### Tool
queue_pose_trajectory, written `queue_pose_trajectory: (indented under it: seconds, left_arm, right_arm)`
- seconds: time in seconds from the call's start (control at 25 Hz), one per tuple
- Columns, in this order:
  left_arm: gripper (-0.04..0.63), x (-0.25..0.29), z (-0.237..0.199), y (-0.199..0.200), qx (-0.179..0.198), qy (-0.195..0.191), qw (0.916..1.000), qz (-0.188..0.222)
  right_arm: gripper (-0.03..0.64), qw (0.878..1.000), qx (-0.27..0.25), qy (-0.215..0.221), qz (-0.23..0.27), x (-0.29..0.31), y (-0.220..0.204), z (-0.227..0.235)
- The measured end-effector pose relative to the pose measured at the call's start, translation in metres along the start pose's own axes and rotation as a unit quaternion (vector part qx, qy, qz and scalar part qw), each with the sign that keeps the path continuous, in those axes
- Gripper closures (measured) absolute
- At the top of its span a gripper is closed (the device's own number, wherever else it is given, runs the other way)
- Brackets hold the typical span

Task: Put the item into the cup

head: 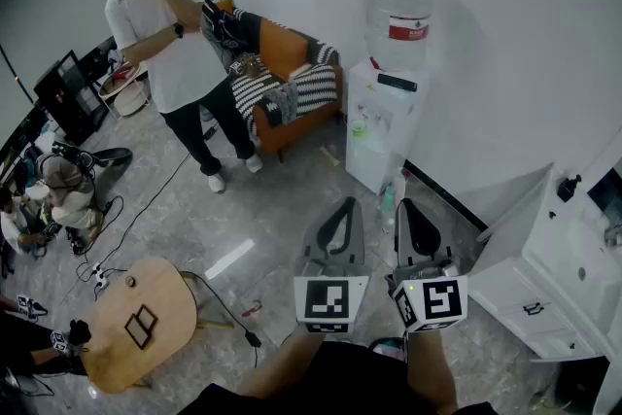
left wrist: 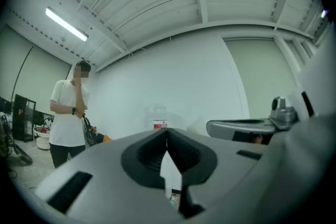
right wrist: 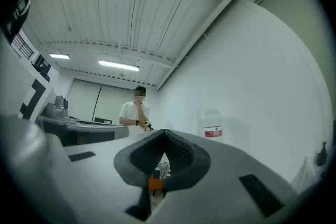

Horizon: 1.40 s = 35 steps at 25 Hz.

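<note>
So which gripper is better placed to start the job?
Neither clearly: left gripper and right gripper sit side by side, both shut and empty, aimed toward the water dispenser. No cup or item is in view.

**Matt shells, polished floor**

The left gripper [head: 346, 203] and right gripper [head: 406, 203] have matt grey plastic shells, and their inner pads [left wrist: 186, 150] are black and ribbed. The floor [head: 243, 209] is glossy, stone-look tile. The round table [head: 165, 292] is smooth pale wood, and the water bottle [head: 398, 10] is clear plastic.

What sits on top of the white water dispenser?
A clear water jug with a red label stands on the dispenser, a small dark object beside it. The top under the jug is covered.
</note>
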<state>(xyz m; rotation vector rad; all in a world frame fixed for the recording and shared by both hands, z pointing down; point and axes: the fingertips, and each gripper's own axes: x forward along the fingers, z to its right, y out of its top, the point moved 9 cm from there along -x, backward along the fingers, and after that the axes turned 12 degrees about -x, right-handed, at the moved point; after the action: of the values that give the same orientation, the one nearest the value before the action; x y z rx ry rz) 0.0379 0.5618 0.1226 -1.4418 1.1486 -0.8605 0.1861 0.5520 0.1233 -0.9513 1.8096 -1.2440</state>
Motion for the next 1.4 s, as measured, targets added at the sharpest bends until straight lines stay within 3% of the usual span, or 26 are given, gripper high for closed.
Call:
queue_pose_trajectory:
  seconds: [0.56,1.0,1.4]
  left_arm:
    - [0.583,0.007,0.012,-0.005,0.004,-0.022,0.9997,0.005]
    - [0.583,0.008,0.003,-0.009,0.006,0.006,1.0,0.001]
    - [0.583,0.072,-0.032,-0.015,-0.001,-0.028,0.9995,0.014]
  right_arm:
    - [0.607,1.0,0.012,0.006,0.019,-0.009,0.001,0.012]
    - [0.607,1.0,0.014,0.003,0.02,0.0,-0.01,0.027]
    - [0.607,0.999,0.001,-0.002,0.035,0.063,-0.034,0.037]
